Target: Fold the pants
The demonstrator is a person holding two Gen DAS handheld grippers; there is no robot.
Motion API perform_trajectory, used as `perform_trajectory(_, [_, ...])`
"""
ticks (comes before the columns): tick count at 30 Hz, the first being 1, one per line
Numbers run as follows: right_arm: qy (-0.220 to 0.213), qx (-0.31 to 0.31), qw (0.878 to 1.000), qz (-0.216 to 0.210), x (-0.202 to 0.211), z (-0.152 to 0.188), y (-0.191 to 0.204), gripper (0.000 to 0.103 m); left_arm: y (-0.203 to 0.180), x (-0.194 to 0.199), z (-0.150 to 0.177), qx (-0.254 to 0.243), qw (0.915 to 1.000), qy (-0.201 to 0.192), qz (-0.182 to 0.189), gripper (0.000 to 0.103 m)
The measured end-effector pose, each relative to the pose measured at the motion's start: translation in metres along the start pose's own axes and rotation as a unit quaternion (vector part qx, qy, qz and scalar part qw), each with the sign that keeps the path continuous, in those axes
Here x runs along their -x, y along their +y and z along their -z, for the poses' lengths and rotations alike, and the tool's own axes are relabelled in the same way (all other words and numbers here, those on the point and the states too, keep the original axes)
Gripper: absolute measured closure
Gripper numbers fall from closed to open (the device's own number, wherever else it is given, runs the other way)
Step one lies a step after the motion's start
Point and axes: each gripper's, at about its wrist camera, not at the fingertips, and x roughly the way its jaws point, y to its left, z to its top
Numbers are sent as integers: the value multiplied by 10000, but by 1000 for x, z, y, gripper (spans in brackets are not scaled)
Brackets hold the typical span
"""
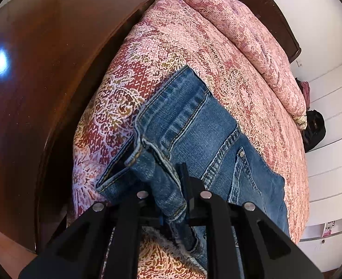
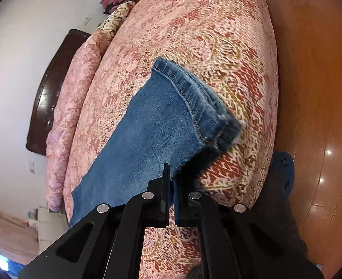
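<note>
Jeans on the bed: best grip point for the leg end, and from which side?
Take the jeans at the stitched hem, near its corner at the bed's edge. That band is doubled, firm denim and lifts slightly off the bedspread there, so a finger could probably slide under. Come in low from the floor side, jaws across the hem.

Patterned bedspread (image 1: 217,53), wooden floor (image 2: 322,93)

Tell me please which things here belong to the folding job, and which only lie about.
For the job: jeans, left gripper, right gripper.
Lying about: patterned bedspread, rolled pink quilt, dark bag, headboard.
</note>
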Motion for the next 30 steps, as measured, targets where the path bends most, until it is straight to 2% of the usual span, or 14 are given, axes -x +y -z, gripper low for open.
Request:
perform_trajectory(6, [166,-175,9997,93,-15,-5,-3,103,1,-1,-2,4,10000,54,44,90])
perform_trajectory(8, [176,-224,9996,39,-16,-5,-4,103,0,8,-2,8,10000,24,-10,83])
perform_trajectory(10, [158,-252,9996,-7,-16,-4,-4,103,-1,25,2,-101,9994,-216,-256,55])
perform_trajectory(12, [145,-378,9991,-131,-15,-4,-9,103,-3,49,12,-356,9940,-646,-806,49])
perform_trajectory(15, [141,-548,9978,-337,-14,-4,-16,103,-9,70,29,-531,9890,-970,-982,43])
perform_trajectory(19, [138,-603,9972,-412,-14,-4,-19,103,-48,69,57,-1160,9878,-902,-526,39])
perform_trajectory(21, [138,-589,9973,-408,-13,-3,-19,103,-85,53,76,-1670,9835,-691,10,35])
perform_trajectory(24, [144,-643,9968,-461,-13,-2,-21,103,-128,23,96,-2058,9749,-329,781,34])
perform_trajectory(26, [150,-664,9965,-492,-13,-2,-22,103,-147,3,98,-2156,9704,-269,1057,34])
perform_trajectory(27, [151,-672,9964,-503,-13,-2,-23,103,-153,-12,94,-2116,9707,-248,1110,34])
perform_trajectory(28, [153,-670,9964,-505,-13,-3,-24,103,-154,-24,89,-2034,9739,-179,993,34])
perform_trajectory(30, [165,-668,9963,-509,-14,-3,-25,103,-140,-63,75,-1605,9843,269,679,37])
